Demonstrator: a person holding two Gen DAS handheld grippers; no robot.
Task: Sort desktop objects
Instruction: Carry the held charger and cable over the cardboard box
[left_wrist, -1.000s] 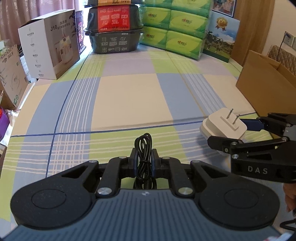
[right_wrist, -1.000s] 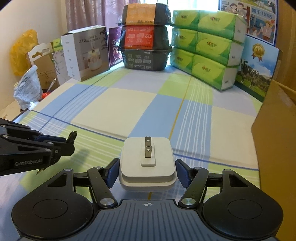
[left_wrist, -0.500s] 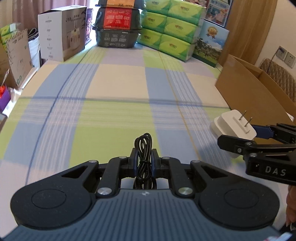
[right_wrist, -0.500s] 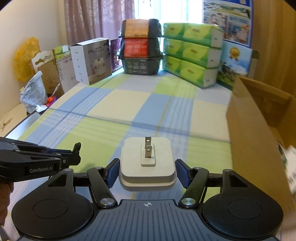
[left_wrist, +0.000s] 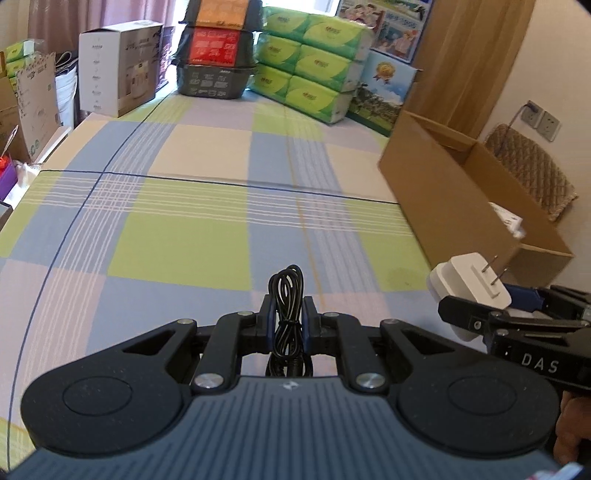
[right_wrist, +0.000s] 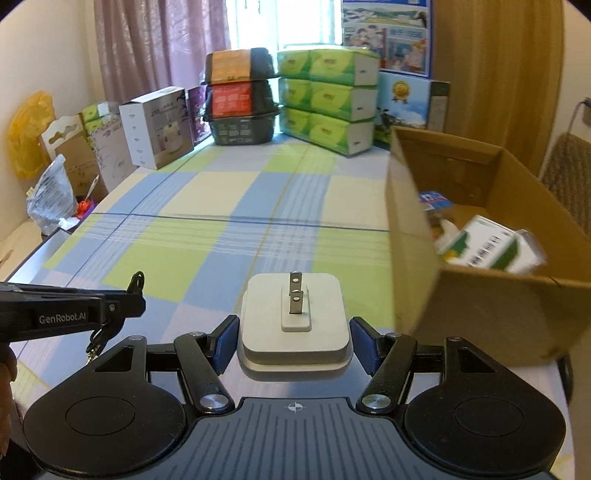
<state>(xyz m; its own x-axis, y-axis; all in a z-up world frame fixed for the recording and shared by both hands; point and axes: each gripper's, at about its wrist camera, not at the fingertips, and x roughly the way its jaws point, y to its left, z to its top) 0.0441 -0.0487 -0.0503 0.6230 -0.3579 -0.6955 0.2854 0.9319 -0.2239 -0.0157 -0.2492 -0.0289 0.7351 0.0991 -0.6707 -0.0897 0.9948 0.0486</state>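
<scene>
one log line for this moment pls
left hand-held gripper: shut on black cable | right hand-held gripper: shut on white charger | cardboard box: open, right of charger

Ahead of me the checked surface (right_wrist: 207, 236) lies open; the cardboard box (right_wrist: 410, 229) walls off my right.

Pink curtains (right_wrist: 147, 44), bright window (right_wrist: 295, 22), cream wall (left_wrist: 554, 74) with sockets (left_wrist: 541, 120), wicker chair (left_wrist: 532, 170)

Cardboard box (right_wrist: 480, 295) now much nearer.
</scene>
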